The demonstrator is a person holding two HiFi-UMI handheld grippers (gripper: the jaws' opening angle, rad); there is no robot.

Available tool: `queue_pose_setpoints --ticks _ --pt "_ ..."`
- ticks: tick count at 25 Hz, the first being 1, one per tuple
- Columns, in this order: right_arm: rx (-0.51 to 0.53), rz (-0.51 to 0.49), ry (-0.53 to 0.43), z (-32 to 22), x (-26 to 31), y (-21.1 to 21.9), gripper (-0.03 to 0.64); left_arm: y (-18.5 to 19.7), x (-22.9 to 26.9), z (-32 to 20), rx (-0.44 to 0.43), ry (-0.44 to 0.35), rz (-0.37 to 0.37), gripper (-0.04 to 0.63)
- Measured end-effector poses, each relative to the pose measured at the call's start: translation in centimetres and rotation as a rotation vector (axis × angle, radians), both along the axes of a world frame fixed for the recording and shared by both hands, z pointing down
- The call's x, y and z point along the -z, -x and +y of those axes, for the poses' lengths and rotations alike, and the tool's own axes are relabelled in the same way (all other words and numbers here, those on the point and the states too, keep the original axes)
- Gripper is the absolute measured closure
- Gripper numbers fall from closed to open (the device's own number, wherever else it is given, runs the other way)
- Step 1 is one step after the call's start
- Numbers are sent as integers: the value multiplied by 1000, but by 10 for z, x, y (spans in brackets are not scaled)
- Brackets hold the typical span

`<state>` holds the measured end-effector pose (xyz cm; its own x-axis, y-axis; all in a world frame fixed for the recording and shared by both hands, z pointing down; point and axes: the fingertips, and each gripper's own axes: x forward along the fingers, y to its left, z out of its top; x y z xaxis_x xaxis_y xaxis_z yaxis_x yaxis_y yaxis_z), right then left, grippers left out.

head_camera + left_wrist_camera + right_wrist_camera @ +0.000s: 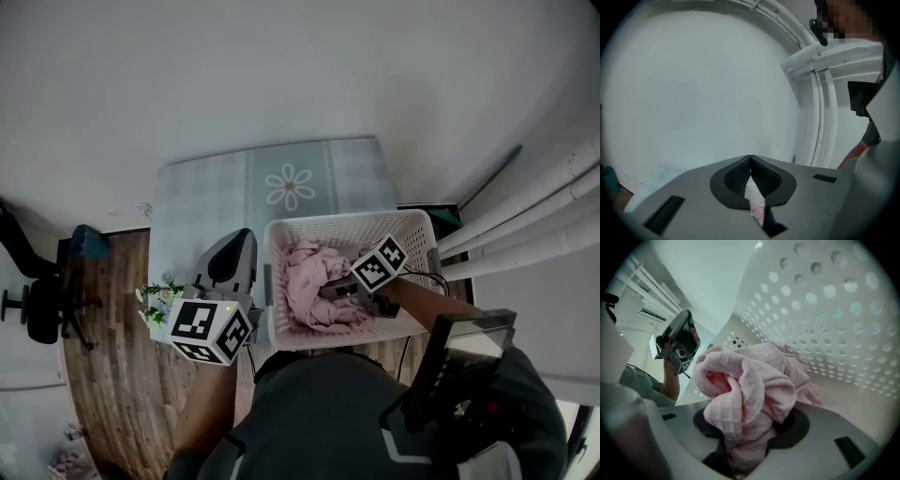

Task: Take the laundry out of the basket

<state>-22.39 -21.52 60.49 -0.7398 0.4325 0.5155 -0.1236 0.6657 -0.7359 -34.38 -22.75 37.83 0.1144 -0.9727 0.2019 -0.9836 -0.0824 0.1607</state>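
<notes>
A white perforated laundry basket [349,225] stands on the floor in front of me. Crumpled pink laundry [314,286] lies inside it. My right gripper [339,291] reaches into the basket and is shut on a bunch of this pink cloth [745,385], which bulges over its jaws and hides the fingertips. In the right gripper view the basket wall [834,310] rises close behind. My left gripper [236,246] hangs outside the basket's left side, facing the white wall. Its jaws [750,158] meet at the tips, with a sliver of pale pink cloth [757,201] pinched between the pads.
A pale checked mat with a daisy [291,187] lies beyond the basket. A small flowering plant [157,300] sits at the left, and an office chair [42,305] farther left on the wood floor. White pipes [534,220] run along the right wall.
</notes>
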Motion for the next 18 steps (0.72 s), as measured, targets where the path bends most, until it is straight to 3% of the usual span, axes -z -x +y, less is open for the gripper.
queue_pose_setpoints --ticks 7,18 --pt "-126 -143 61 -12 50 -10 382 -14 18 -7 -45 -29 -13 586" --pt "-294 -417 39 -25 162 -43 380 -61 63 -11 -139 -115 8 586"
